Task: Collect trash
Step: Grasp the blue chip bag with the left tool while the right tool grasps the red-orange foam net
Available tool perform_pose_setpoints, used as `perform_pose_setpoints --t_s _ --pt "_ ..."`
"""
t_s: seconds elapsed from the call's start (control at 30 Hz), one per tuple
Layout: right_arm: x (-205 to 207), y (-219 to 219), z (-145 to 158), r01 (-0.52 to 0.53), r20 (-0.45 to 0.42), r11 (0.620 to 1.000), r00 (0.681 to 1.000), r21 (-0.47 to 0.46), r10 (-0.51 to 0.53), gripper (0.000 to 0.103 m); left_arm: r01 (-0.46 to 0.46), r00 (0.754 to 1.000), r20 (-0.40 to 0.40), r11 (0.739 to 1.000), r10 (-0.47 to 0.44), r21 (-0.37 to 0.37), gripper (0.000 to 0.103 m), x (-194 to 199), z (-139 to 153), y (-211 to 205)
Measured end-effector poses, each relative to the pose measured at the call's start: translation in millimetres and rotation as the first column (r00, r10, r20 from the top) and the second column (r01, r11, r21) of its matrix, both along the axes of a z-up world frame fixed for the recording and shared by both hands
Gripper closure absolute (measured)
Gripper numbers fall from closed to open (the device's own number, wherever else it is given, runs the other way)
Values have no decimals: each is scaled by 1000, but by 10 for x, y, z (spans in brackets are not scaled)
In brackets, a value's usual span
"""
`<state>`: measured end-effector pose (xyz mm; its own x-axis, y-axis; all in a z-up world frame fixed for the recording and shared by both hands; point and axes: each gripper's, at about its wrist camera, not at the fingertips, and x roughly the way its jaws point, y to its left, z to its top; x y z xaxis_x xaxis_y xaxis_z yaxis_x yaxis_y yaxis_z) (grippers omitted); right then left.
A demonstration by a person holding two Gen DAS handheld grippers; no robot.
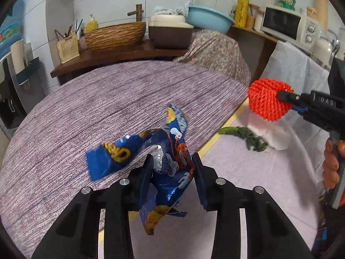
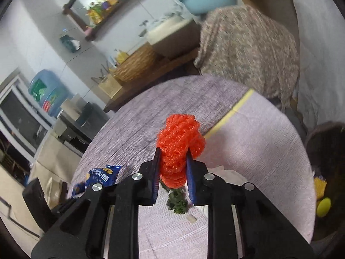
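My left gripper (image 1: 172,161) is shut on a crumpled blue snack bag (image 1: 168,161) and holds it over the purple-grey tablecloth (image 1: 86,112). The bag also shows in the right wrist view (image 2: 103,176) at the lower left. My right gripper (image 2: 173,159) is shut on an orange foam net (image 2: 180,144) and holds it above the table. In the left wrist view the net (image 1: 267,99) and the right gripper (image 1: 289,99) are at the right. A green vegetable scrap (image 1: 248,137) lies on the table next to white crumpled tissue (image 1: 276,136); the scrap also shows under the net (image 2: 177,201).
A dark bin (image 2: 323,151) with yellow items stands at the right beyond the table edge. A yellow strip (image 1: 220,136) crosses the cloth. A counter holds a wicker basin (image 1: 115,35), a utensil holder (image 1: 68,47) and a microwave (image 1: 289,24). A cloth-covered object (image 1: 217,51) stands behind the table.
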<state>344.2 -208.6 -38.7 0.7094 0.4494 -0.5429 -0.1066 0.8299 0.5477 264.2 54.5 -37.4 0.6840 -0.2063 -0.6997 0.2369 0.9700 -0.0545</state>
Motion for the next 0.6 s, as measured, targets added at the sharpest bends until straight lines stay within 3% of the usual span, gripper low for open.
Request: perform_pose_setpoints --t_s 0.2,0.4,0.6 --pt "-431 102 194 -40 83 994 995 -99 48 81 43 998 46 998 -41 -55 66 -298 166 -153" --pt "-881 85 301 -46 152 988 986 -147 68 81 92 993 83 994 -87 -57 66 -542 264 -409" --pt "-1281 -94 336 27 202 979 979 -201 15 81 160 982 105 986 -154 -52 66 -697 311 -741"
